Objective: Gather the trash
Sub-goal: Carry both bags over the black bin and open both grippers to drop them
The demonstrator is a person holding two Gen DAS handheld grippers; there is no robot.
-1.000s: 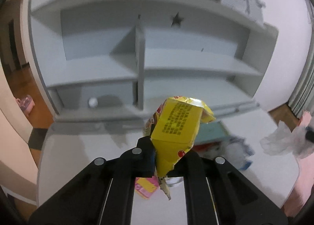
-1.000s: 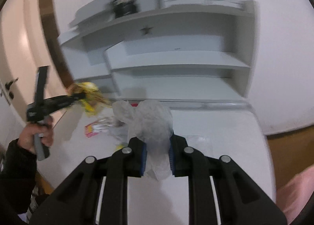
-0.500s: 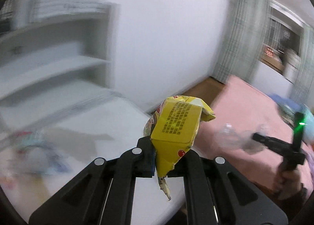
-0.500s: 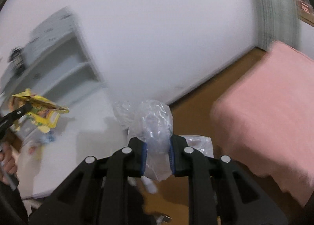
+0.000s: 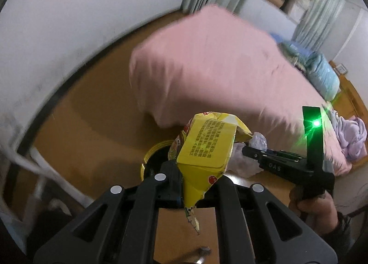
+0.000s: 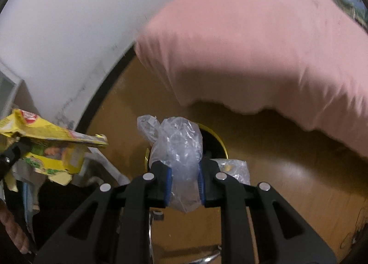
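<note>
While both tools point down at the wooden floor (image 6: 287, 172), each one is squeezing a piece of trash. The left gripper (image 5: 197, 185) is clamped tight on a yellow snack wrapper (image 5: 207, 149). The wrapper sticks up out of the jaws, and a thin torn bit hangs down below them. From the other side, the same wrapper (image 6: 50, 146) shows at the far left, pinched in the black tip of that tool.

The right gripper (image 6: 184, 172) is clamped on a crumpled clear plastic bag (image 6: 177, 146). The bag is squashed between the two blue pads (image 6: 168, 179) and puffs out above them, with a little more hanging under them. A hand (image 5: 315, 206) holds this tool, and a green light glows on it.

Under both grippers, on the floor, stands a dark round bin with a gold rim (image 6: 222, 142). The plastic bag is right in front of its opening. Just beside the bin lies another bit of clear plastic (image 6: 234, 167). A big pink blanket (image 6: 264, 45) hangs close by, and a white wall (image 6: 69, 22) stands behind
</note>
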